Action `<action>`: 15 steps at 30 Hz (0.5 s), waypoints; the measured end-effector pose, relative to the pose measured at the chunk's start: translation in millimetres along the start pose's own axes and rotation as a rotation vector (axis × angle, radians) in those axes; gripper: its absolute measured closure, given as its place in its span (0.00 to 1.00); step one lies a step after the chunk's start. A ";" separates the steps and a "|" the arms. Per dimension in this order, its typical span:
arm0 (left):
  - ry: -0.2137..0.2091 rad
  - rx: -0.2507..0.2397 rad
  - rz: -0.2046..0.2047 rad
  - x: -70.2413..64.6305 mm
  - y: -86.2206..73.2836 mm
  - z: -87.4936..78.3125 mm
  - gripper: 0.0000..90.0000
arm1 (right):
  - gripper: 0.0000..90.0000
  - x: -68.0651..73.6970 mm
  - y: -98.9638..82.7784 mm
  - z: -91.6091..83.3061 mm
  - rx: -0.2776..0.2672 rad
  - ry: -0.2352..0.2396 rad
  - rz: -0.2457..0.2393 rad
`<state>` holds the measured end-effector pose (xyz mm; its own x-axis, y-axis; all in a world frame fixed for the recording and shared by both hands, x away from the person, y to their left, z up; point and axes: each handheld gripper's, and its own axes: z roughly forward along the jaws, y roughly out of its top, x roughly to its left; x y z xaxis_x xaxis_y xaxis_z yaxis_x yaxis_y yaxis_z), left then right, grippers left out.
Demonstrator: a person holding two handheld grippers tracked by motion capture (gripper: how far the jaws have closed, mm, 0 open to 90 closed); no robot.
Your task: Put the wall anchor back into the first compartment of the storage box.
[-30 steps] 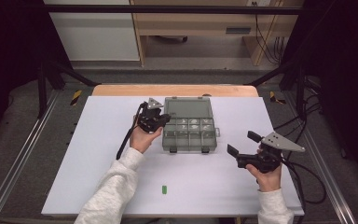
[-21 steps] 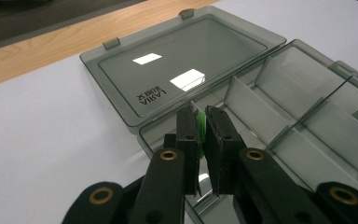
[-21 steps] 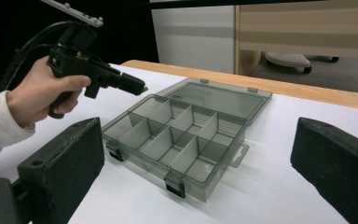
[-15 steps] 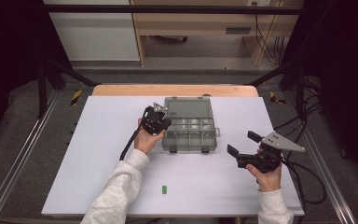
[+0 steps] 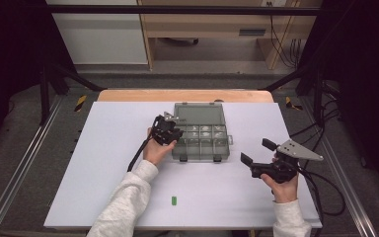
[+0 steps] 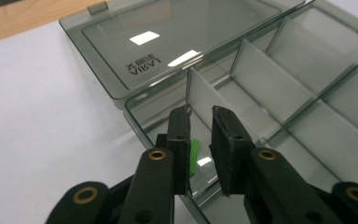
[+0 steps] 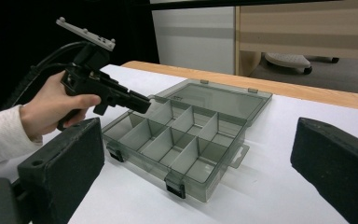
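The left claw (image 6: 200, 140), its jaws just parting, hangs over the near-left compartment of the smoky clear plastic organiser box (image 5: 201, 137); a small green plastic piece (image 6: 195, 156) sits between them, freed. The right claw (image 5: 258, 153) waits wide open, empty, at the right.

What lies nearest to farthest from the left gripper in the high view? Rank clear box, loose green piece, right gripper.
1. Clear box, right under the left gripper, whose jaws have just been opening with a green bit between them.
2. Loose green piece, toward the table's near edge.
3. Right gripper, off to the right.
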<state>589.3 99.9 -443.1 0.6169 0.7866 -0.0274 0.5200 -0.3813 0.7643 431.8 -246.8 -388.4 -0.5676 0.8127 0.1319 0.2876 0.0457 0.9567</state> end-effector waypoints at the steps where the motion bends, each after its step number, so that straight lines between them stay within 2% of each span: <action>1: -0.004 -0.013 -0.005 -0.2 0.9 -3.9 0.82 | 0.03 0.0 0.0 0.0 0.000 -0.001 0.000; 4: -0.005 -0.051 -0.013 -1.0 4.1 -17.6 0.72 | 0.03 -0.1 0.0 -0.1 0.001 -0.001 -0.001; 6: -0.020 -0.075 -0.017 -1.7 5.9 -27.5 0.67 | 0.03 0.0 -0.1 0.0 0.002 -0.001 -0.001; 11: -0.039 -0.135 -0.008 -5.2 8.0 -51.5 0.51 | 0.03 -0.2 0.0 -0.1 0.002 -0.002 -0.001; 15: -0.079 -0.170 -0.017 -7.1 7.5 -68.6 0.36 | 0.03 -0.1 -0.1 -0.3 0.003 -0.002 -0.001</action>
<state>548.3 124.8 -393.0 0.6566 0.7493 -0.0863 0.4275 -0.2754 0.8610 431.6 -247.0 -388.4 -0.5659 0.8141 0.1306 0.2893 0.0477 0.9561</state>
